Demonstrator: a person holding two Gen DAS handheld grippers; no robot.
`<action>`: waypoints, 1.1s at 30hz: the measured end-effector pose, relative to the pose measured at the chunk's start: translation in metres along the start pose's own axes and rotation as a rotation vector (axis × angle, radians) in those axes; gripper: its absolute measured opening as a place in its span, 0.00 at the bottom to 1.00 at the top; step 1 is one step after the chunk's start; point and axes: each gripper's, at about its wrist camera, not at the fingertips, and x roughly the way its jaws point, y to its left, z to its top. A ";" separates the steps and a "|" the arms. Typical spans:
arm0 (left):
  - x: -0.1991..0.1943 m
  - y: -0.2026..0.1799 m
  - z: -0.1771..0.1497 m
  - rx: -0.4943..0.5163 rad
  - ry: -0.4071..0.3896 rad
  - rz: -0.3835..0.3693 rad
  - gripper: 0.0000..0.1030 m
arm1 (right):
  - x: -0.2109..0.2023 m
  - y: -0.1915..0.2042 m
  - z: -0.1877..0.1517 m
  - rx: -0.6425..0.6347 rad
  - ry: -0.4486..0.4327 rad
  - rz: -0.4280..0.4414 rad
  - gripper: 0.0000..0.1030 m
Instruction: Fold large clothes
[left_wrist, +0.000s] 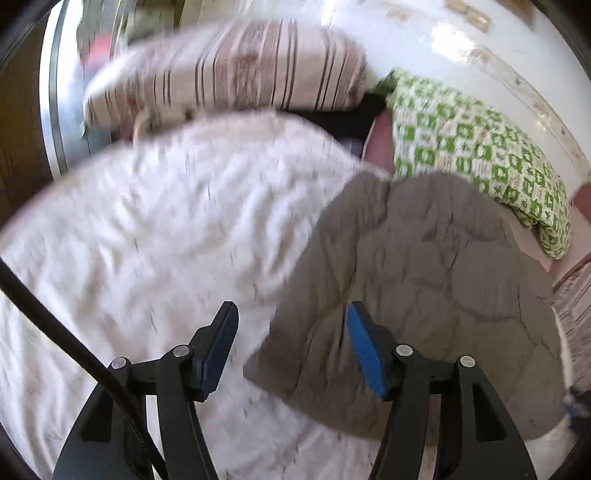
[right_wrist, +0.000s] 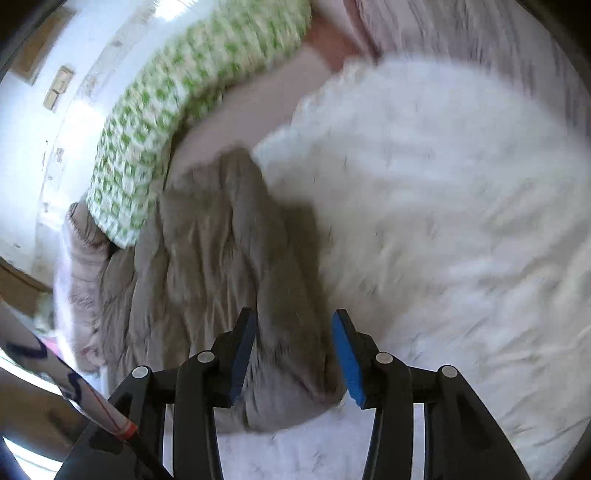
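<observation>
Folding is looking only partly done: the grey padded garment (left_wrist: 424, 295) is lying in a rumpled bundle on the white bedsheet (left_wrist: 147, 240), beside the green patterned blanket (left_wrist: 480, 147) and below the striped pillow (left_wrist: 229, 70). The left gripper (left_wrist: 291, 347) is hovering over the garment's edge, fingers apart and holding nothing. The right gripper (right_wrist: 293, 354) is straddling a raised grey fold (right_wrist: 288, 295), fingers apart on either side of it; contact is unclear in the blur. Next, I judge, each gripper needs to pinch an edge and lay it flat.
</observation>
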 end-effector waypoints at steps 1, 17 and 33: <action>-0.001 -0.009 0.001 0.032 -0.018 -0.001 0.64 | -0.002 0.005 -0.001 -0.021 -0.018 -0.001 0.47; 0.038 -0.087 -0.022 0.273 0.004 0.025 0.65 | 0.082 0.116 -0.052 -0.439 0.054 -0.055 0.47; 0.016 -0.032 0.005 0.122 0.019 -0.002 0.67 | 0.033 0.087 -0.030 -0.312 0.003 0.018 0.51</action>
